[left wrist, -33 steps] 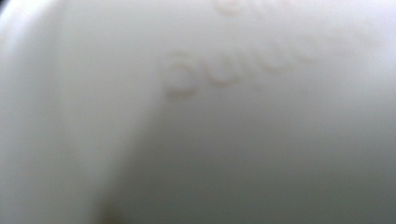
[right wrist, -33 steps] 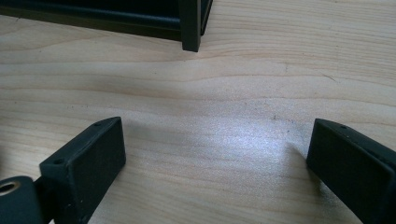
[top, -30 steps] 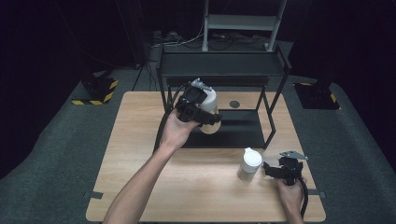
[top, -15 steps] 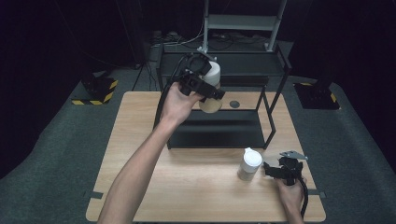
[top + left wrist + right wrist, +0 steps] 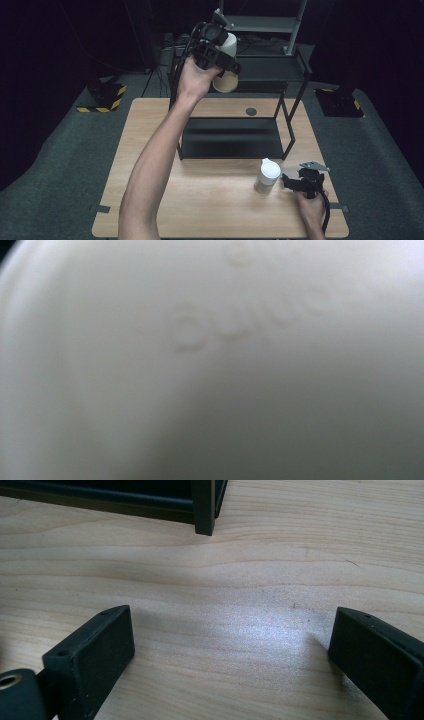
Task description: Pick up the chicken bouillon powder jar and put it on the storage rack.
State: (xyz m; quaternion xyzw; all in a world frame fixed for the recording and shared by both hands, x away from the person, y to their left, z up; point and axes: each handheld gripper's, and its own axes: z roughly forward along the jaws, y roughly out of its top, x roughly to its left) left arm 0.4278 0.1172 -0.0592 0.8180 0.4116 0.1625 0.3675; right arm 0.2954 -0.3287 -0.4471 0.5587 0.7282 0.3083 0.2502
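A: The left tool pinches a white-capped bottle, tilted and high over the top of the black shelf rack at the back of the bench. In the left gripper view the bottle's white surface sits right against the lens, blurred.

B: What could go wrong from here?

A: The bottle hangs at a slant, gripped near its cap. If the pinch slips, I'd judge it drops onto the rack or the lower shelf. The rack's rail is close too; a careless swing could knock the bottle's base against it.

B: And the other hand?

A: The right tool rests on the bench with its jaws spread and nothing between them, just beside a second bottle. A nudge could tip that one.

B: What differs from a second ago?

A: The left arm has risen; the bottle was then level with the rack's middle, and now it is above the top. The right tool has not moved.
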